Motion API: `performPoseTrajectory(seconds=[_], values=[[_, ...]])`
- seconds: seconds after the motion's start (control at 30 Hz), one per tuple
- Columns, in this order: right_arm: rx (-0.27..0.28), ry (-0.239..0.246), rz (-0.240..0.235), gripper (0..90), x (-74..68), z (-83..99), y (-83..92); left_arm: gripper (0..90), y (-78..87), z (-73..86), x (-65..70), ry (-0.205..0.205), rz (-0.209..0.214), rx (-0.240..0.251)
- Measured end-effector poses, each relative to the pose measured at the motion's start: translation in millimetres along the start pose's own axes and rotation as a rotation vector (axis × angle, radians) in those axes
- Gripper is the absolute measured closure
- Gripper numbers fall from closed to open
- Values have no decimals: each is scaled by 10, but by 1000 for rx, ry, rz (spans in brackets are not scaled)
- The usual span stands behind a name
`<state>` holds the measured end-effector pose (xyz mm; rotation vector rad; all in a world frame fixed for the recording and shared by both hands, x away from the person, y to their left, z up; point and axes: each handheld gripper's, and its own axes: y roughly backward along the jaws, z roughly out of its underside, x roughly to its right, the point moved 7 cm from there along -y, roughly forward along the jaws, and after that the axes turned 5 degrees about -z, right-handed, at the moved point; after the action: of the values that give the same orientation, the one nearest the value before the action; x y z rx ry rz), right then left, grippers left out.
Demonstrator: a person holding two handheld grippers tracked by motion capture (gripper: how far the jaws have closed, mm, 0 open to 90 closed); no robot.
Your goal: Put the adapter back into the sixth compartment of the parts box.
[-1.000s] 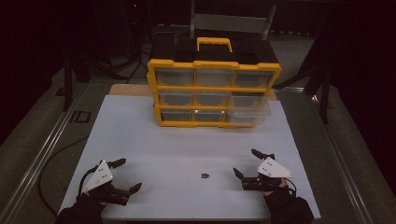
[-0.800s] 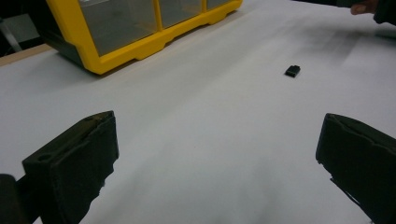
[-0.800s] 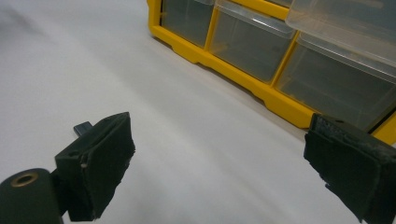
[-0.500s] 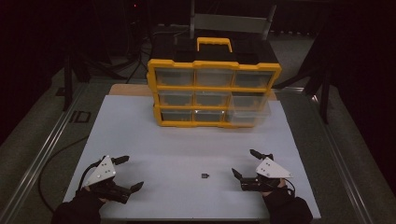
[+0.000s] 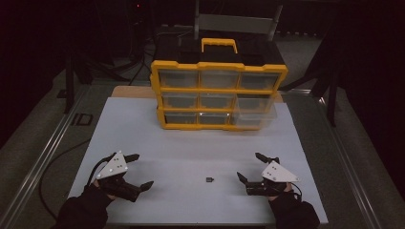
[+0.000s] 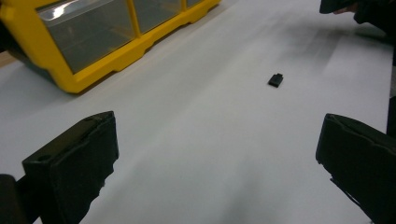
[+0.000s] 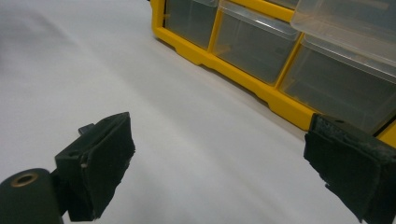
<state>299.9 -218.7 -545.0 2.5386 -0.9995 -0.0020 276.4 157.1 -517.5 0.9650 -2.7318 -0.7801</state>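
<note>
Jaws on both the left gripper (image 5: 139,171) and right gripper (image 5: 251,167) gape wide, holding nothing. Between them lies a small black part (image 5: 209,180), at three o'clock of the left gripper, with the yellow drawer organizer (image 5: 217,90) at twelve.

The table (image 5: 143,129) looked like smooth matt white sheet, with a strip of bare wood at its far edge. The organizer (image 5: 218,90) was glossy yellow plastic, and its drawers (image 7: 252,44) clear plastic that caught the light. The small part (image 6: 275,80) looked like matt black plastic. The fingers (image 7: 100,168) carried black pads, dull and rough-edged like foam rubber, and each gripper bore a flat pale grey plate (image 5: 279,172)
</note>
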Motion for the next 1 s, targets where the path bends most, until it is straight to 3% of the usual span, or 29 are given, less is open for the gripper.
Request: performPoseTrajectory(seconds=[0.53,1.0], values=[[4,-3,-10,82,-4,1,4,5,-182,-295,129,-65,88,-42],[5,-3,-14,82,-3,1,16,5,-453,-547,258,-134,165,-101]])
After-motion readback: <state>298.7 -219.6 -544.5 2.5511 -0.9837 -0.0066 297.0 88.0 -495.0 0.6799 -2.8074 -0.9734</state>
